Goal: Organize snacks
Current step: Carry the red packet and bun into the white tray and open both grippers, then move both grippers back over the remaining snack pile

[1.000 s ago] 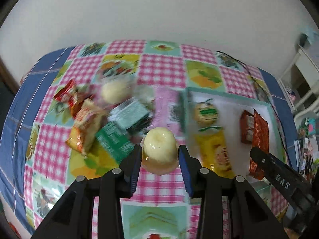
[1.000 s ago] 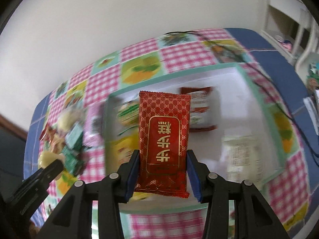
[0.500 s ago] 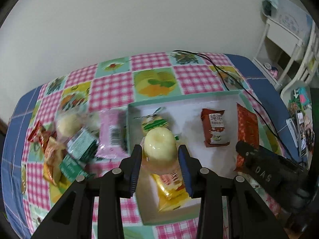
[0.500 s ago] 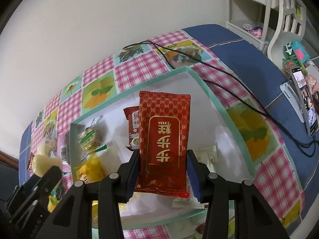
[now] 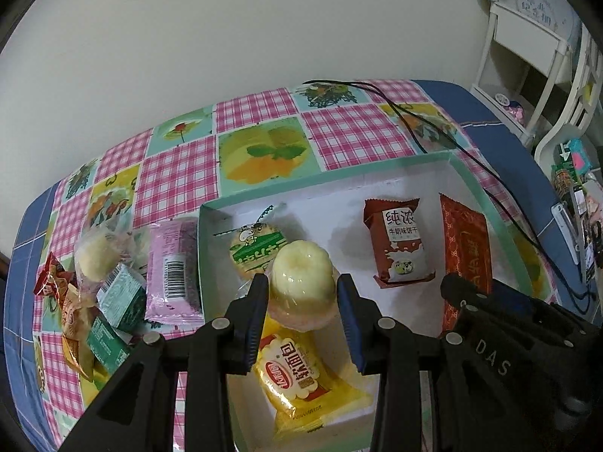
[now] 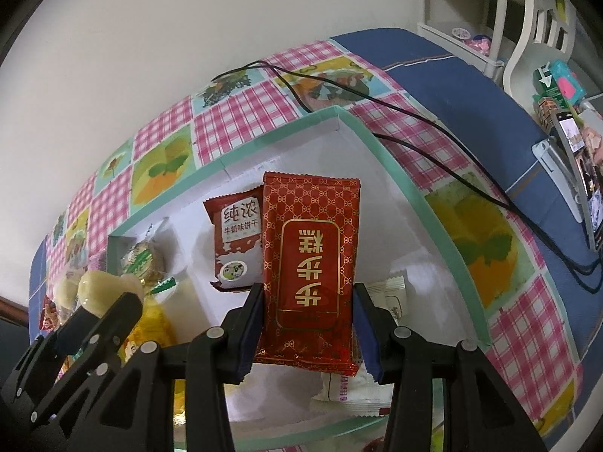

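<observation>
My left gripper point(image 5: 303, 297) is shut on a pale yellow wrapped pudding cake point(image 5: 301, 282) and holds it over the left part of a white box with a teal rim point(image 5: 331, 177). My right gripper point(image 6: 307, 312) is shut on a red packet with gold print point(image 6: 311, 260) and holds it above the box's right part point(image 6: 414, 196). In the box lie a green-and-yellow round biscuit point(image 5: 256, 252), a brown milk-biscuit packet point(image 5: 399, 241), a yellow packet point(image 5: 297, 373) and white packets point(image 6: 392, 293). The right gripper also shows in the left wrist view point(image 5: 467, 301).
A pile of loose snacks lies left of the box: a pink packet point(image 5: 173, 267), green packets point(image 5: 120, 293), another pale cake point(image 5: 94, 252), orange and red wrappers point(image 5: 56, 282). A black cable point(image 5: 414, 120) runs across the checked tablecloth. A white shelf point(image 5: 535, 37) and a phone point(image 6: 580, 173) stand at right.
Both grippers have moved right from the snack pile to over the box, each still holding its snack. The box now looks closer and larger in both views.
</observation>
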### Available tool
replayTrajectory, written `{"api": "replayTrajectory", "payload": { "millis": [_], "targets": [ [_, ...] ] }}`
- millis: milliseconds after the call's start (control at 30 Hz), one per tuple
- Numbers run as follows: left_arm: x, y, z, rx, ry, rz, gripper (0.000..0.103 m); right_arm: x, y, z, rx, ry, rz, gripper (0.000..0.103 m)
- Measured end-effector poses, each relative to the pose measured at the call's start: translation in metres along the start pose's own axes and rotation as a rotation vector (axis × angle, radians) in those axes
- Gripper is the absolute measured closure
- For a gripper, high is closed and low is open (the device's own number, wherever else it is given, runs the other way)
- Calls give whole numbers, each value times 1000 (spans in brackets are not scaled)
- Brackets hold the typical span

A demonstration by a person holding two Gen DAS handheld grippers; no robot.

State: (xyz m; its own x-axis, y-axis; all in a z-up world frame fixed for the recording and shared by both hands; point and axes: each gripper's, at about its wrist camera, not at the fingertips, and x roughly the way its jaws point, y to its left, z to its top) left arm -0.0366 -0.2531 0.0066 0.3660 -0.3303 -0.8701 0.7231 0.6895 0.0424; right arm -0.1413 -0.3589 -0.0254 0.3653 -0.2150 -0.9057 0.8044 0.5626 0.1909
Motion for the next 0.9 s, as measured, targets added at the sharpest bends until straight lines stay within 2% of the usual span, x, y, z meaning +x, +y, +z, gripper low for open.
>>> {"api": "replayTrajectory", "payload": {
  "millis": [300,467,767,900],
  "targets": [
    [-2,-4,-2,6,23,-13,62,-4,3,0,-11,0,1,53],
    [-10,0,-3,-9,30,1,51,-7,2,1,-10,3,2,53],
    [-12,39,-14,-150,92,33,43,-12,9,-4,-50,20,-9,38],
    [-17,56,-18,-201,93,41,40,-14,14,-8,-70,21,-4,31]
  ]
}}
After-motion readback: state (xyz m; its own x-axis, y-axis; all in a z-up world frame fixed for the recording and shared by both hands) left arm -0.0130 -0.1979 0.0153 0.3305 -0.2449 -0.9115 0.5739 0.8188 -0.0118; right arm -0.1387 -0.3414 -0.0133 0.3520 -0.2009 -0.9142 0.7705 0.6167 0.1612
